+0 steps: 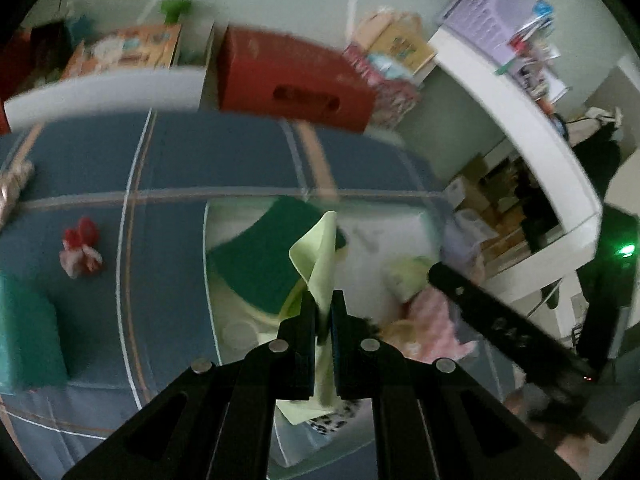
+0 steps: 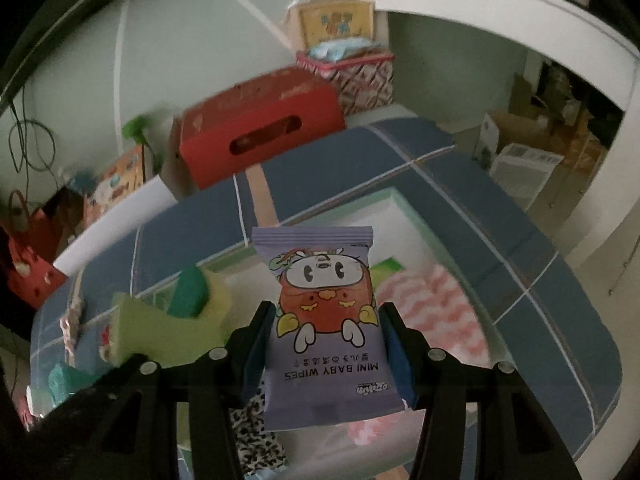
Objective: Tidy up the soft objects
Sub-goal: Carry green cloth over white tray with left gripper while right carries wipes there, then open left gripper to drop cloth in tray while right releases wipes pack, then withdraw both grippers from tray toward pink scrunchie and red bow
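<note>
On the far left of the left wrist view a teal cushion [image 1: 28, 332] lies on the blue plaid bed cover [image 1: 180, 160], with a small red and white toy [image 1: 80, 252] a little farther in. Moving right, a clear plastic bin [image 1: 240, 332] sits on the cover and holds a dark green cloth [image 1: 260, 256], a pink and white cloth [image 1: 432, 320] and a spotted fabric [image 1: 332, 422]. The left gripper [image 1: 322, 312] hangs over this bin with its jaws pressed together on a pale green cloth [image 1: 316, 256], which sticks up past the fingertips and trails below them. To its right the other tool's black finger [image 1: 500, 320] crosses the view over the pink cloth. Behind the bed stands a red box [image 1: 292, 80], and a white shelf edge [image 1: 532, 120] curves along the right. In the right wrist view the right gripper [image 2: 324, 320] is clamped on a purple pack of baby wipes [image 2: 324, 320], its blue pads against both sides of the pack, held above the bin's pink cloth.
</note>
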Available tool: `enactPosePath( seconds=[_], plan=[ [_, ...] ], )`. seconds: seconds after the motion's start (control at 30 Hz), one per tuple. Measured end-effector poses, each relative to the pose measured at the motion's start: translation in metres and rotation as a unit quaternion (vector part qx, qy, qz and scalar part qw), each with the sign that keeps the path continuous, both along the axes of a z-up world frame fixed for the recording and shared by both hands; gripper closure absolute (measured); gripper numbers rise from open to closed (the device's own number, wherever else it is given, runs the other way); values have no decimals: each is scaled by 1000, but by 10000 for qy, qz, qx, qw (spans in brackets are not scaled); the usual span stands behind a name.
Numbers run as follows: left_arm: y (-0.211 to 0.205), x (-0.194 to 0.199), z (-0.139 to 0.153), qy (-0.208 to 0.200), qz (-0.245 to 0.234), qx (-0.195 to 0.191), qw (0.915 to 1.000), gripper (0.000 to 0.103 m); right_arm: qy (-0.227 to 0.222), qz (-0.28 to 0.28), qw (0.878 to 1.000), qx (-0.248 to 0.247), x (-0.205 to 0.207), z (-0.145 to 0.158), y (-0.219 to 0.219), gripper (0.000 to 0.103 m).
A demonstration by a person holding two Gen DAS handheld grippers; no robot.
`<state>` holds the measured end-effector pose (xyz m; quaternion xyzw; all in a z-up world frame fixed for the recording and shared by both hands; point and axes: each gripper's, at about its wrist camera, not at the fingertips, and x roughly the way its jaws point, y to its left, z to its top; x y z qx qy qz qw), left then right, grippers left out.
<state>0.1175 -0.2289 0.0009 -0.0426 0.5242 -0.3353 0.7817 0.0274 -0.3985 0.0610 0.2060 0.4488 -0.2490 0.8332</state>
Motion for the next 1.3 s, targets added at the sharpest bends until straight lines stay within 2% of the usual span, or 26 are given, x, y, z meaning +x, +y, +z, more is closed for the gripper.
enactPosePath(
  seconds=[0.3,0.43,0.53,0.6,0.67,0.8,0.93,1.1,1.3],
  plan=[
    [-5,4,-50,515,43,517,9973,96,369,80,9993,51,11,-22,4,47],
    [0,5,-49,592,126,646,9961,96,437,1,9990,-28,11,-22,2,47],
    [2,6,-37,495,142,793,9955,89,459,-7,9989,-81,11,-19,3,46],
    [6,6,-29,431,161,841,9954,73,471,-2,9988,-114,12,-18,4,45],
    [11,5,-20,376,185,807,9959,60,479,0,9988,-140,12,-16,4,45],
    [20,5,-3,246,226,797,9963,43,515,-30,9984,-225,12,-12,5,34],
    [31,6,9,119,379,920,9950,36,473,-60,9984,-298,11,-5,7,31],
    [51,16,20,-162,716,1164,9905,21,388,-14,9985,-377,13,3,13,25],
    [97,30,37,-367,1280,1246,9832,21,341,150,9984,-429,20,7,25,25]
  ],
)
